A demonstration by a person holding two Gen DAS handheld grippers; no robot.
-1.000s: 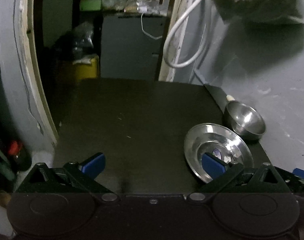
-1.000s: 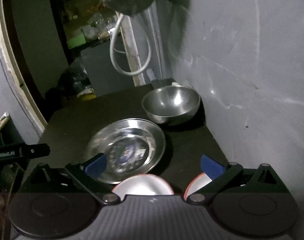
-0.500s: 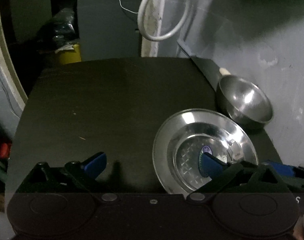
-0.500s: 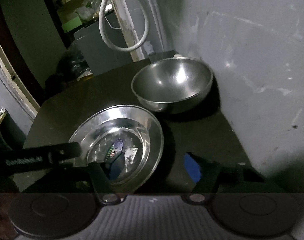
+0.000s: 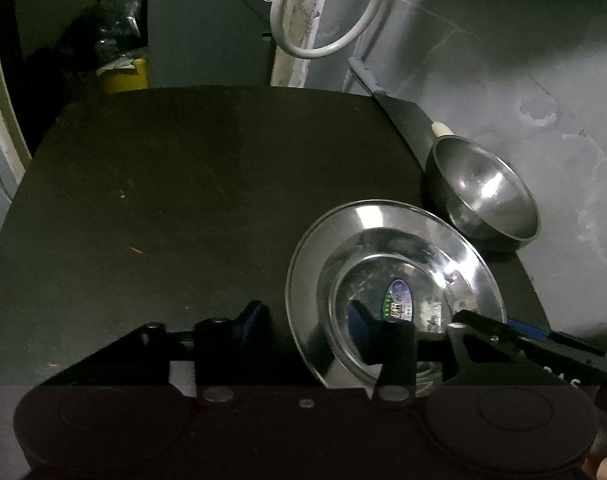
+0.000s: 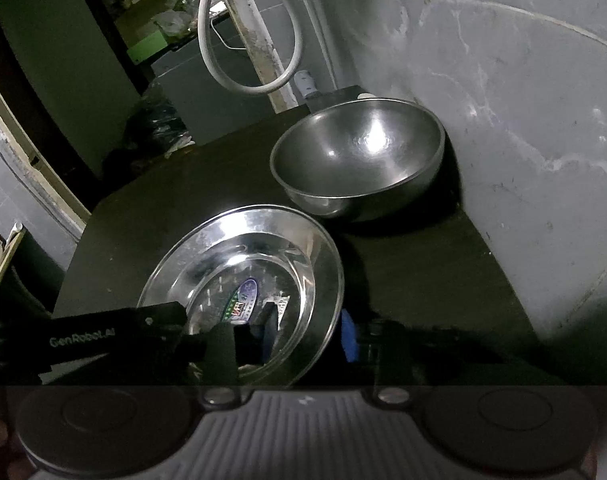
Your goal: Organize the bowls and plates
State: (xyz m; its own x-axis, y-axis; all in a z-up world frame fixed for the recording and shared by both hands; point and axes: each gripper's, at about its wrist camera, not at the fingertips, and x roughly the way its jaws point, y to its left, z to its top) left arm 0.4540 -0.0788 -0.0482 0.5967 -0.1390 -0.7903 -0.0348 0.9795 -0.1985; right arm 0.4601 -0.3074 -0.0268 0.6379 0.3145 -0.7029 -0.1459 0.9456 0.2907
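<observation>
Both grippers straddle the near rim of the steel plate (image 6: 263,264), which lies on the dark table (image 5: 175,200) just in front of the steel bowl (image 6: 359,160) by the wall. The right gripper (image 6: 309,330) has one finger inside the plate and one outside, narrowed around its right edge; the left gripper (image 5: 307,324) brackets the left edge likewise. Whether either truly pinches the metal I cannot tell. A two-sided hold probably keeps the slippery plate level for lifting.

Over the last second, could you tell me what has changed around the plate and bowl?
Both grippers closed in on the steel plate: the left gripper now straddles its left rim, the right gripper its right rim, both narrower but not clamped. The bowl and table stayed put.
</observation>
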